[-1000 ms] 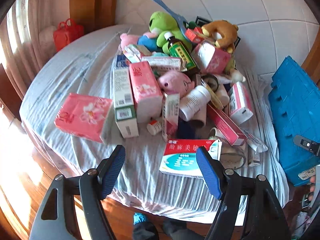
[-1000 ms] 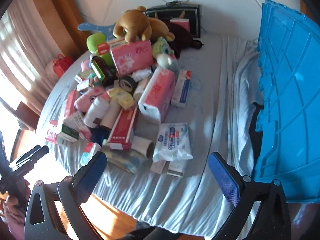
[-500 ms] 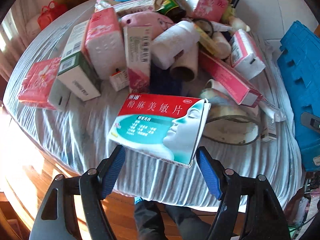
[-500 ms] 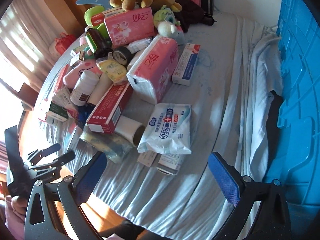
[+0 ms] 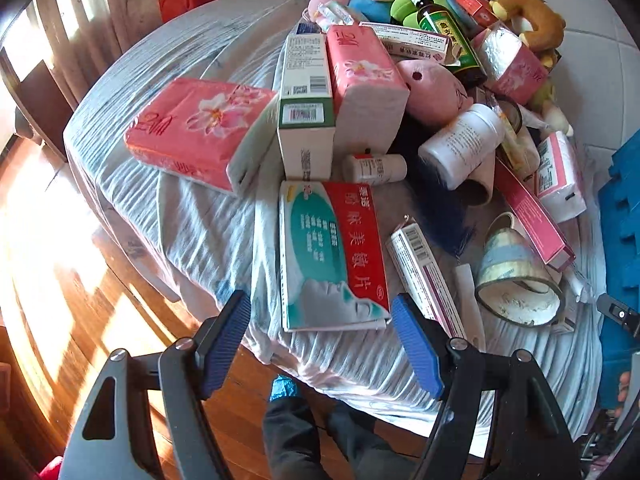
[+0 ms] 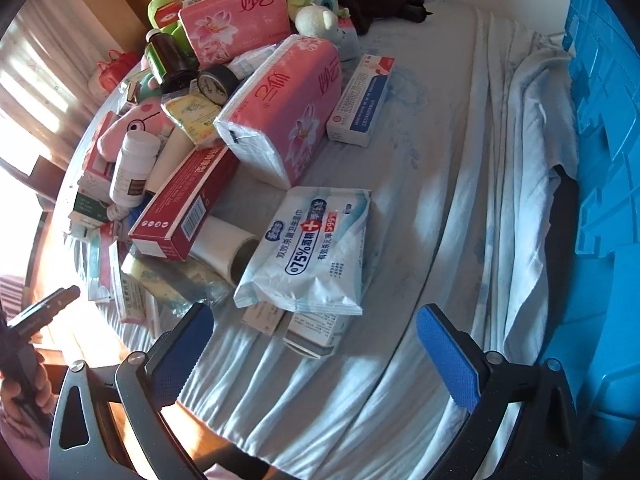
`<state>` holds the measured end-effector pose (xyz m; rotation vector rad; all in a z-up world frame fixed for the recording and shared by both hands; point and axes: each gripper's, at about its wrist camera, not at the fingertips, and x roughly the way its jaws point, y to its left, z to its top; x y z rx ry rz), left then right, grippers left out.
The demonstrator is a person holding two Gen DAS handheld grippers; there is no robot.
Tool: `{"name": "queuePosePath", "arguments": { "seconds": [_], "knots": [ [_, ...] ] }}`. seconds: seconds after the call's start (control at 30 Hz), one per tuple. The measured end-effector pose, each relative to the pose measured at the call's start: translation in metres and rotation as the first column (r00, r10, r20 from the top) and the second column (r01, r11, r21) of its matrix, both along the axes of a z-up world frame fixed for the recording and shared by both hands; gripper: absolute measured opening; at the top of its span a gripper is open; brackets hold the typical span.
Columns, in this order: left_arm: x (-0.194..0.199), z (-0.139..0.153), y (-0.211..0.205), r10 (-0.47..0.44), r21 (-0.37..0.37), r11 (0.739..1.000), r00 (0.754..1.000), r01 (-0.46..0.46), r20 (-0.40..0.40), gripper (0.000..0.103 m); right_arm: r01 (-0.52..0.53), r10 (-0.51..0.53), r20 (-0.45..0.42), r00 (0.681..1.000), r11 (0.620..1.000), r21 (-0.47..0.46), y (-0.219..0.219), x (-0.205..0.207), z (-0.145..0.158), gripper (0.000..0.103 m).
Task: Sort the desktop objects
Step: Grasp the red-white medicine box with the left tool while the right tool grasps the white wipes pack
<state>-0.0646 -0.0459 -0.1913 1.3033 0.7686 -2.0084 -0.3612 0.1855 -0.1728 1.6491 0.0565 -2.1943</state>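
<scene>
Several glossy cartons [image 5: 332,256] (flat, rectangular) on crumpled cloth [image 5: 192,232].

A lived-in room of a home: a round table draped in a wrinkled pale cloth [image 5: 208,236] stands on a sunlit wooden floor [image 5: 80,300], with curtains [image 6: 52,64] at the window. Tissue packs [image 5: 200,128], medicine boxes [image 5: 332,256], pill bottles [image 5: 460,148] and plush toys [image 5: 528,20] crowd the tabletop beside a blue plastic crate [image 6: 600,160].

left wrist: steeply down, near table [image 5: 192,236] edge | right wrist: likewise | shared: central clutter pile
</scene>
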Motion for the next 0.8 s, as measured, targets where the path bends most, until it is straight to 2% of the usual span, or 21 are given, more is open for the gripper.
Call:
{"name": "queuePosePath", "arguments": {
  "seconds": [0.07,0.2,0.3,0.4,0.53,0.6,0.7,0.8],
  "knots": [
    [-0.017,-0.008,-0.002,-0.013,-0.035,0.999,0.999,0.015,0.032,0.073,0.001,0.000,-0.016,1.000,1.000,0.016,0.000,-0.002,0.002,0.103],
    [-0.040,-0.037,-0.008,-0.023,0.009,1.000,0.996,0.023,0.085,0.073,0.028,-0.029,0.005,1.000,0.998,0.048,0.008,-0.010,-0.003,0.103],
    [-0.047,-0.045,-0.008,-0.031,-0.023,0.999,0.994,0.034,0.108,0.073,0.043,-0.044,0.015,0.999,0.997,0.057,0.011,-0.014,-0.006,0.103],
    [-0.052,-0.049,-0.011,-0.038,-0.029,0.999,0.991,0.041,0.125,0.073,0.027,-0.028,0.010,1.000,0.997,0.073,0.004,-0.019,-0.006,0.088],
    [-0.052,-0.051,-0.016,-0.049,-0.017,0.999,0.991,0.052,0.123,0.073,-0.001,-0.001,0.032,0.999,0.997,0.079,-0.014,-0.030,-0.012,0.087],
    [-0.049,-0.049,-0.017,-0.052,-0.007,0.999,0.992,0.054,0.111,0.072,-0.017,0.011,0.059,0.998,0.996,0.087,-0.024,-0.036,-0.019,0.090],
    [-0.041,-0.043,-0.017,-0.057,0.006,0.998,0.995,0.057,0.082,0.072,-0.028,0.016,0.084,0.996,0.990,0.138,-0.036,-0.044,-0.036,0.089],
    [-0.035,-0.024,-0.013,-0.079,-0.036,0.996,0.995,0.081,0.055,0.072,-0.024,0.008,0.112,0.994,0.990,0.138,-0.037,-0.046,-0.047,0.049]
  ]
}}
